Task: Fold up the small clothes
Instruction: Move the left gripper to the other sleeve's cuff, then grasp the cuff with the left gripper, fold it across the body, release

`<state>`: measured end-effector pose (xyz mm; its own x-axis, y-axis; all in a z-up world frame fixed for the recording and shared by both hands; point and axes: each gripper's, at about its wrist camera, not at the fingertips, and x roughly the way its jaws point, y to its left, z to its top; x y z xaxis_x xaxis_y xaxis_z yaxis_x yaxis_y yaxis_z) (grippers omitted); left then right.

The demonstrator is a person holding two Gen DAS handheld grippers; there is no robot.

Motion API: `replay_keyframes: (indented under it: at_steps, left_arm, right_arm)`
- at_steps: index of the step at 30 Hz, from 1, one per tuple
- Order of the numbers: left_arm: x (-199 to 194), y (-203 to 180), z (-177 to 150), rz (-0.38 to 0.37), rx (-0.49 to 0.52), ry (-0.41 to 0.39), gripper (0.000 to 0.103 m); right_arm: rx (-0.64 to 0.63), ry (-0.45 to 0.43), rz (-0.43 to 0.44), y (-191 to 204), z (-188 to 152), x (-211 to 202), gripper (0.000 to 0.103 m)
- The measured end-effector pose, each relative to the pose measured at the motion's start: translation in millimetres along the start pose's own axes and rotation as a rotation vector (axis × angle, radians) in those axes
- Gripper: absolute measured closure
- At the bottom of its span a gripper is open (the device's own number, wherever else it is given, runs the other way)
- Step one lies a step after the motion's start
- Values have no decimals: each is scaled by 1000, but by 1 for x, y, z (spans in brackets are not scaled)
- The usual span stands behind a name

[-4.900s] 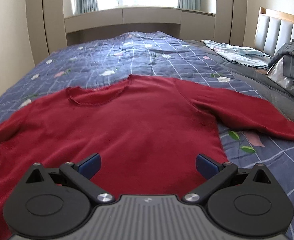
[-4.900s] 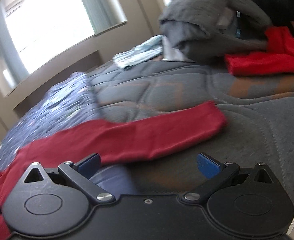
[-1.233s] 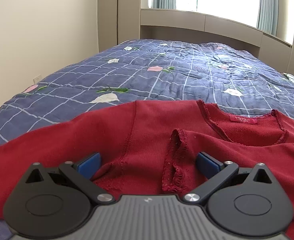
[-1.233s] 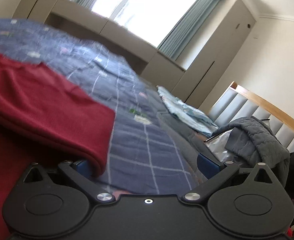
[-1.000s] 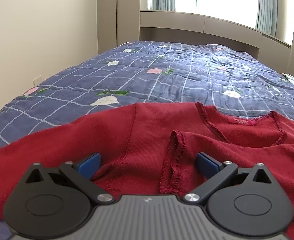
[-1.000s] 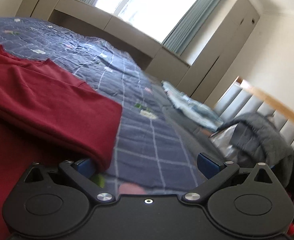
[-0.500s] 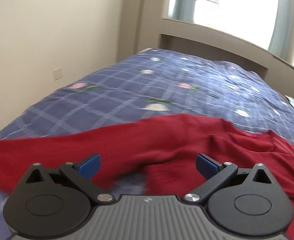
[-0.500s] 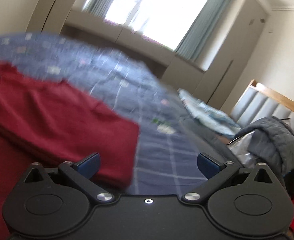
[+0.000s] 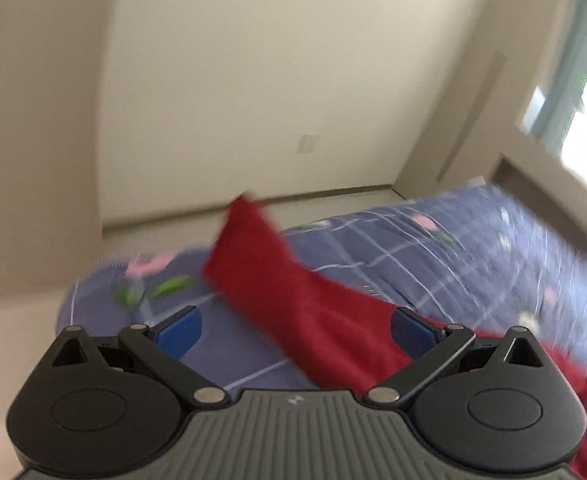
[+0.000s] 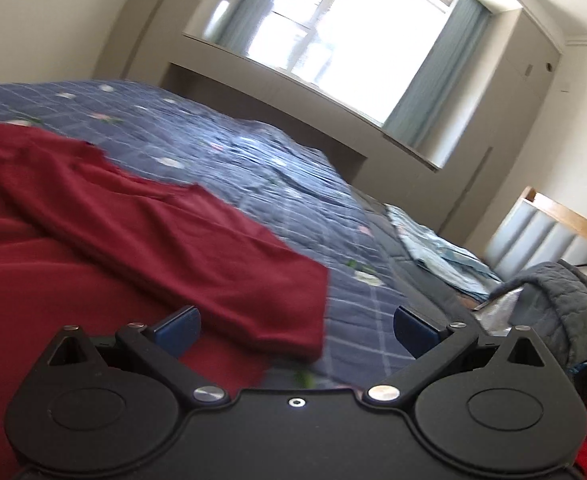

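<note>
On the blue checked floral quilt (image 10: 277, 168), the dark red knit sweater (image 10: 93, 248) is lying part-folded: one sleeve is being shown across the body at lower left, the other sleeve (image 9: 277, 280) still outstretched at frame centre. Both left gripper (image 9: 295, 326) and right gripper (image 10: 295, 326) are being held with jaws wide apart, empty.

A bedroom in a home.
A bed (image 10: 277, 184) with a blue floral checked quilt (image 10: 253, 160) fills the room; beyond it a curtained window (image 10: 333, 28), at its right a padded headboard (image 10: 549, 236), with a grey blanket (image 10: 561, 304) heaped just below it.
</note>
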<state>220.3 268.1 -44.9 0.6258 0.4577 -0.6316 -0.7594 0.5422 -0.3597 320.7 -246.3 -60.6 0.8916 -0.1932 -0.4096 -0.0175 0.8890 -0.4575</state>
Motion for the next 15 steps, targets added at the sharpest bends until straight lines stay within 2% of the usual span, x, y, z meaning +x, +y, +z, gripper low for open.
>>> replay_keyframes:
  at_steps: [2, 5, 11, 14, 15]
  left_arm:
    - [5, 16, -5, -15, -76, 19, 0]
    - [14, 25, -11, -10, -118, 11, 3]
    - [19, 28, -9, -11, -209, -26, 24]
    - [24, 21, -5, -43, -185, -46, 36]
    - [28, 18, -4, -34, -171, -40, 44]
  right_arm:
    - [1, -3, 27, 7, 1, -14, 1]
    - [0, -3, 66, 18, 5, -28, 1]
    - [-13, 3, 104, 39, 7, -39, 1]
    - [-13, 20, 116, 45, 6, -37, 1]
    - [-13, 23, 120, 46, 5, -37, 1]
